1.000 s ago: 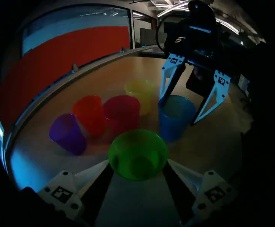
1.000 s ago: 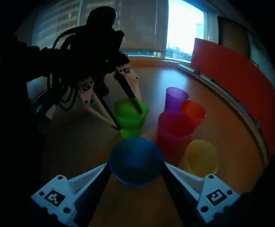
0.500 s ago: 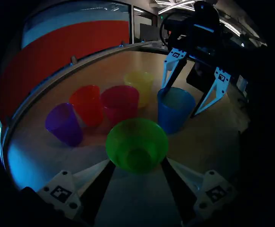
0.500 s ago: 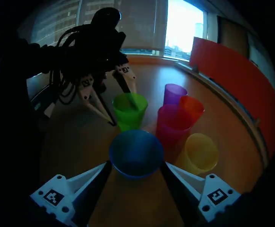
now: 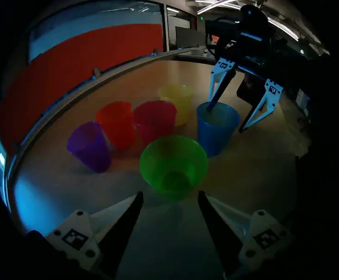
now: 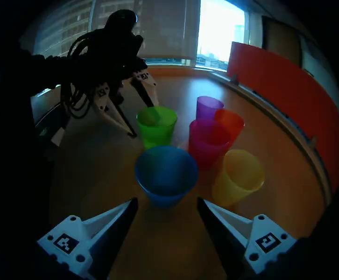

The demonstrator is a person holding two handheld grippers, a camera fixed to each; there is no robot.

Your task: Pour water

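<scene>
A green cup (image 5: 173, 165) stands upright on the wooden table (image 5: 258, 168), just beyond the tips of my left gripper (image 5: 169, 195), which is open and apart from it. To its right is a blue cup (image 5: 217, 127), with the right gripper (image 5: 226, 119) open at its far side. In the right gripper view the blue cup (image 6: 166, 173) stands just ahead of my right gripper (image 6: 167, 201), open and not touching it. Behind it are the green cup (image 6: 156, 125) and the left gripper (image 6: 144, 120). The dim light hides any water in the cups.
Purple (image 5: 90, 145), orange (image 5: 116, 123), magenta (image 5: 154, 119) and yellow (image 5: 176, 101) cups stand in a tight group behind the green and blue ones. A red partition (image 5: 76, 60) runs along the table's far edge. A dark hand and cables (image 6: 95, 56) hold the left gripper.
Both grippers have drawn back. The green and blue cups, which sat between the fingers a second ago, now stand on the table past the fingertips.
</scene>
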